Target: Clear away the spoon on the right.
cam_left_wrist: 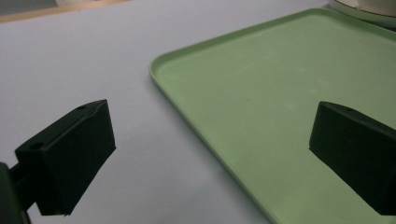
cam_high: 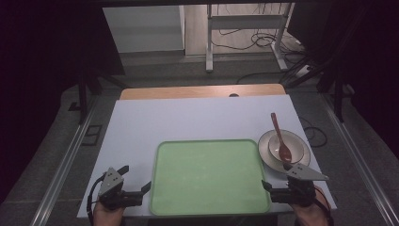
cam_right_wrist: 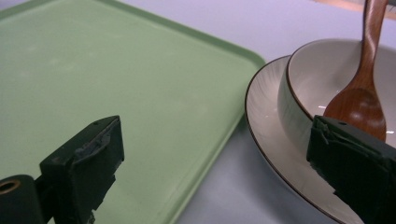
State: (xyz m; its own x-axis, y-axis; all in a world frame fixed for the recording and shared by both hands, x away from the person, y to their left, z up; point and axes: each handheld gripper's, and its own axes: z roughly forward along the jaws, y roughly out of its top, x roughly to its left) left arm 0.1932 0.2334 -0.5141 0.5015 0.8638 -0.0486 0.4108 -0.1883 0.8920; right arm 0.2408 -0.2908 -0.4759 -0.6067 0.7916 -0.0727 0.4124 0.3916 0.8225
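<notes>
A pale green tray (cam_high: 209, 176) lies bare at the table's front middle. To its right a white plate (cam_high: 264, 155) carries a white bowl (cam_high: 296, 147) with a brown wooden spoon (cam_high: 280, 136) resting in it, handle pointing away. My left gripper (cam_high: 136, 179) is open at the tray's near left corner; in the left gripper view one jaw hangs over the white table and the other over the tray (cam_left_wrist: 280, 84). My right gripper (cam_high: 276, 176) is open at the near right corner, straddling the tray edge (cam_right_wrist: 116, 70) and the plate (cam_right_wrist: 264, 116), close to the bowl (cam_right_wrist: 322, 74) and spoon (cam_right_wrist: 362, 93).
A white board (cam_high: 188, 117) covers the table, with a wooden strip (cam_high: 202, 92) showing at its far edge. Beyond the table stand a metal frame (cam_high: 209, 37) and floor cables (cam_high: 263, 40). Dark rails run along both sides.
</notes>
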